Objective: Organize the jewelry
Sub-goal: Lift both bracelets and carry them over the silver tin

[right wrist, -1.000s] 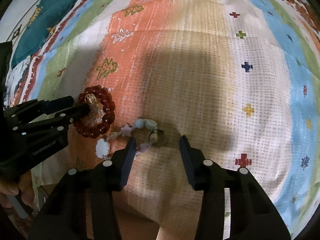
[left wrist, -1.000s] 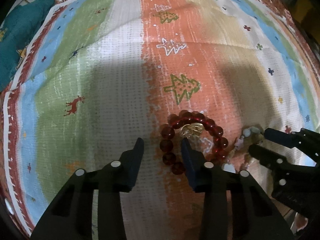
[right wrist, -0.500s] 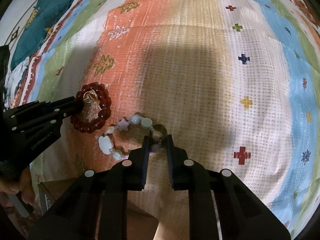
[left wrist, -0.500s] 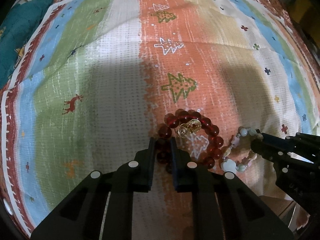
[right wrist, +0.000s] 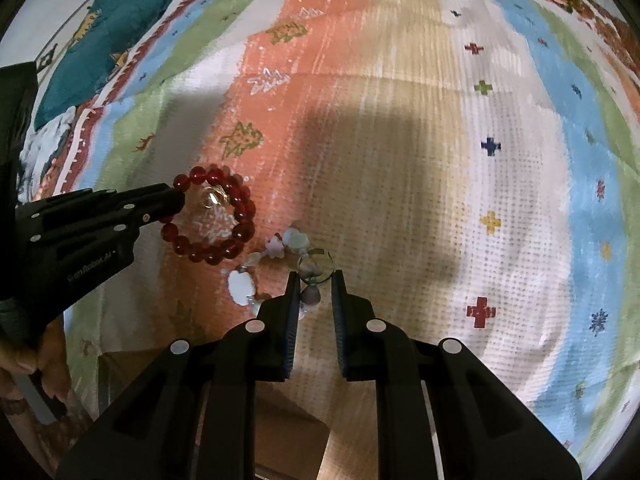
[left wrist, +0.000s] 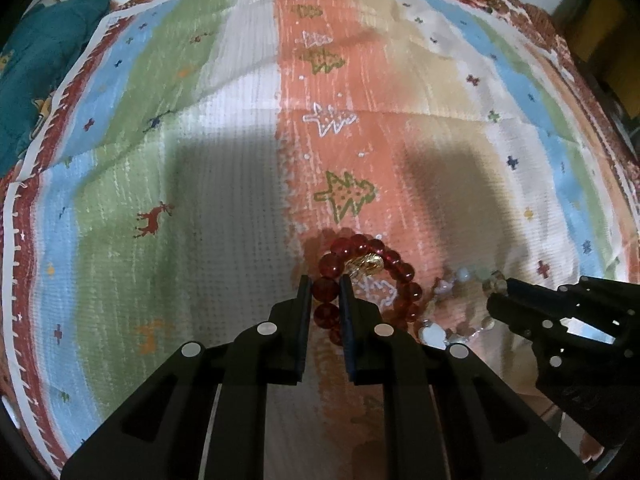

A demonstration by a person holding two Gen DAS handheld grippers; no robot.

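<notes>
A red bead bracelet (left wrist: 362,276) with a gold charm (left wrist: 366,266) hangs lifted over the striped cloth (left wrist: 224,208). My left gripper (left wrist: 325,286) is shut on its left beads; it also shows in the right wrist view (right wrist: 176,204), as does the bracelet (right wrist: 224,216). A pastel bead bracelet (right wrist: 276,258) with a clear ring (right wrist: 317,266) hangs just right of it. My right gripper (right wrist: 314,282) is shut on the pastel bracelet near the ring, and shows in the left wrist view (left wrist: 498,294) beside that bracelet (left wrist: 452,312).
A teal cushion (left wrist: 36,76) lies at the cloth's far left edge (right wrist: 104,36). The table's near edge and a brown surface (right wrist: 296,432) show below my right gripper. The cloth stretches away ahead.
Both grippers went from open to shut, each on its bracelet, and have lifted a little; the cloth now sits lower and farther in both views.
</notes>
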